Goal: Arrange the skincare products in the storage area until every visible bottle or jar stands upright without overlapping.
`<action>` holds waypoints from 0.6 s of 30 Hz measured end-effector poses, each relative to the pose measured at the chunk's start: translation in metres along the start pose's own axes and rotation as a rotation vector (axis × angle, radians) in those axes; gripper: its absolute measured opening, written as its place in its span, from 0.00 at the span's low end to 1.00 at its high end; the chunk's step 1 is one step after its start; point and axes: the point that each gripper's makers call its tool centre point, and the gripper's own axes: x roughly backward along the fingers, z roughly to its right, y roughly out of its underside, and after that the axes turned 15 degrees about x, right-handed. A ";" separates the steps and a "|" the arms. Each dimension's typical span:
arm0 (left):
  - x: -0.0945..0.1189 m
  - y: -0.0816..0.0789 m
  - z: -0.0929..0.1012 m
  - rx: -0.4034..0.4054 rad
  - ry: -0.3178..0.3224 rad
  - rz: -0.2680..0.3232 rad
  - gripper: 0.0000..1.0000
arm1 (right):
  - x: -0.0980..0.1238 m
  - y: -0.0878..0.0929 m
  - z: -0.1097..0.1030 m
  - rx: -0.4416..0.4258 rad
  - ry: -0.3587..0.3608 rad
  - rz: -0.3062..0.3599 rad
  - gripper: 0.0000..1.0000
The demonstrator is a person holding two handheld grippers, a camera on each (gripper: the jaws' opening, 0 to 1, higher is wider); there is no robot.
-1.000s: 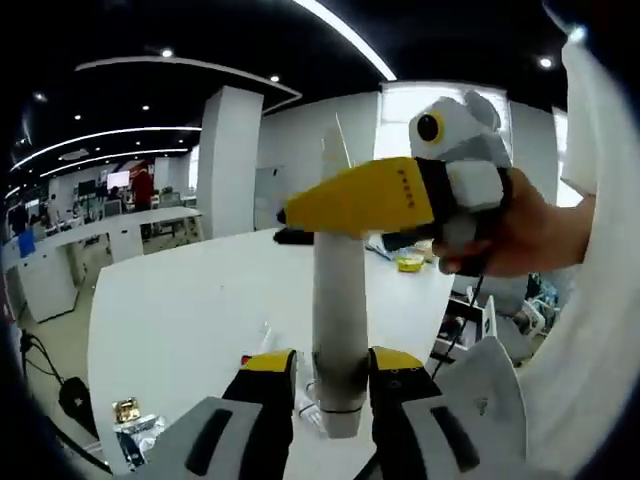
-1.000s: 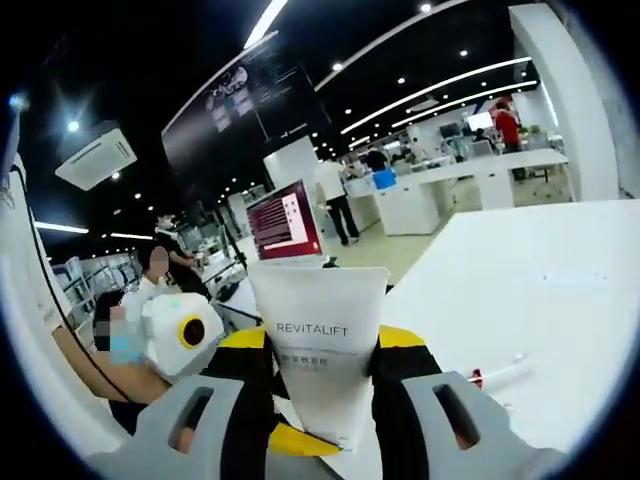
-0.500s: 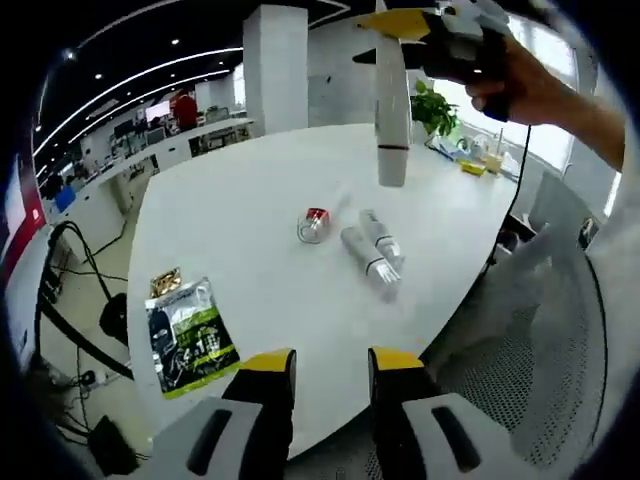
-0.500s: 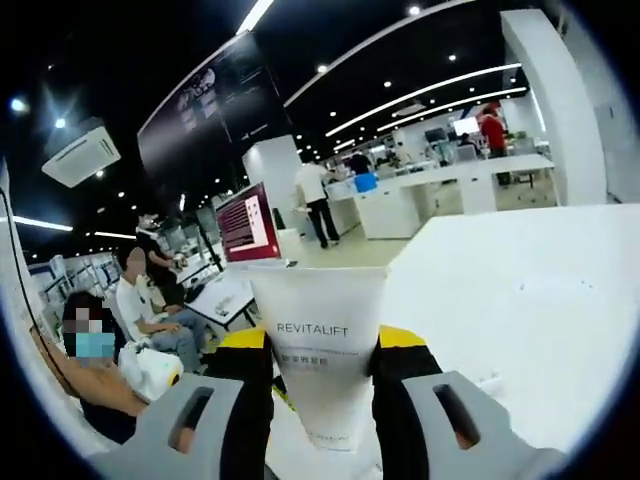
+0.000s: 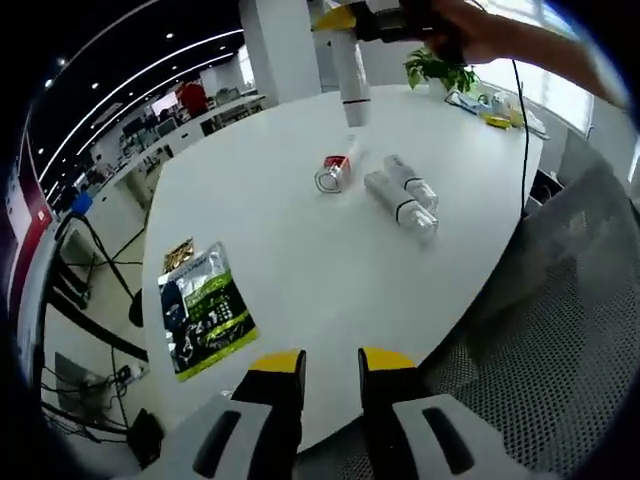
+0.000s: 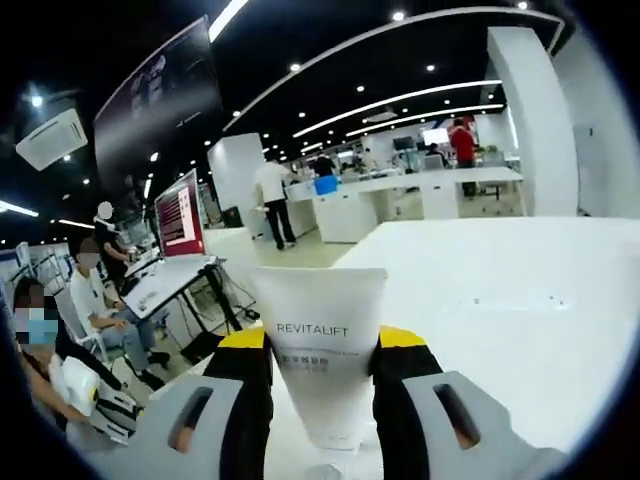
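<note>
My right gripper [image 6: 318, 345] is shut on a white tube marked REVITALIFT [image 6: 320, 370], which stands up between the jaws. From the left gripper view, that right gripper [image 5: 340, 18] holds the tube [image 5: 351, 75] hanging cap-down over the far part of the white table [image 5: 300, 270]. Below it lie a small red-capped item [image 5: 331, 174] and two clear bottles [image 5: 388, 195] [image 5: 412, 183], all on their sides. My left gripper [image 5: 331, 368] sits low at the table's near edge, open with nothing between its fingers.
A green printed packet [image 5: 205, 310] and a small gold packet [image 5: 178, 254] lie on the table's left part. A grey mesh chair [image 5: 560, 330] stands to the right of the table. A potted plant [image 5: 440, 68] and yellow items [image 5: 497, 121] sit at the far edge. People sit and stand in the office behind.
My left gripper let go of the white tube and pulled back and up from it. The right gripper kept the tube and now holds it over the table's far side.
</note>
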 end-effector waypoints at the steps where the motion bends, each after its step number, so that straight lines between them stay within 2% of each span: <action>1: -0.001 0.002 0.000 0.006 0.004 -0.010 0.22 | 0.000 0.001 0.013 -0.004 0.028 0.002 0.35; 5: -0.003 0.009 0.003 -0.005 0.018 -0.048 0.22 | 0.000 0.005 0.065 -0.002 0.152 0.009 0.35; 7: -0.003 0.008 0.004 -0.008 0.023 -0.043 0.22 | 0.000 0.009 0.086 -0.016 0.197 0.010 0.35; 11: -0.002 0.007 0.004 0.003 0.022 -0.034 0.22 | -0.003 0.015 0.108 -0.039 0.243 0.008 0.35; 18: -0.002 0.006 0.004 -0.002 0.024 -0.033 0.21 | -0.024 0.027 0.135 0.046 0.303 -0.007 0.35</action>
